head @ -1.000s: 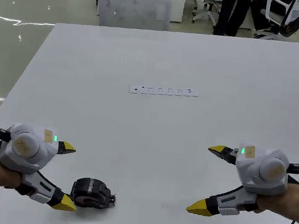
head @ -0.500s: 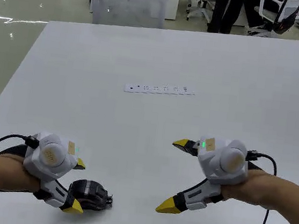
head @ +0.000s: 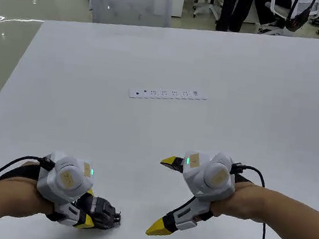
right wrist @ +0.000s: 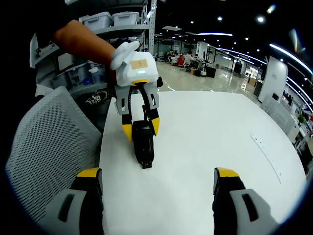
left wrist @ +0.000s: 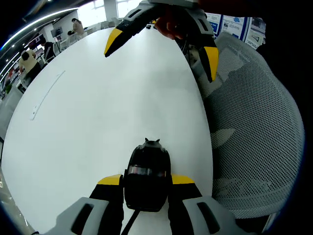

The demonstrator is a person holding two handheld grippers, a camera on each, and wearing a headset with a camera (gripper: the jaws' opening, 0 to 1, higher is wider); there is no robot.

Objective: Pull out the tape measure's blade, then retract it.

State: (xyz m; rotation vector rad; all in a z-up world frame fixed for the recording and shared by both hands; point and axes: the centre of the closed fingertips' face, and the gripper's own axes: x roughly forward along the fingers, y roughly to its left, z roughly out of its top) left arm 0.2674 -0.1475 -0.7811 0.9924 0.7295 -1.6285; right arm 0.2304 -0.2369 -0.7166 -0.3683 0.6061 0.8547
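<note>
L gripper (head: pixel 88 208) clamped on tape measure (head: pixel 102 211); R gripper (head: pixel 162 195) empty.
Tape measure lies lower left of head view on white table (head: pixel 223 69), pinched btwn the L jaws' yellow tips. R gripper at lower centre, jaws spread wide, near it but apart.

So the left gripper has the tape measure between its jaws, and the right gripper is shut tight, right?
Not quite: the right gripper is open, jaws wide apart, as the right gripper view shows. The left gripper does have the tape measure between its jaws.
</note>
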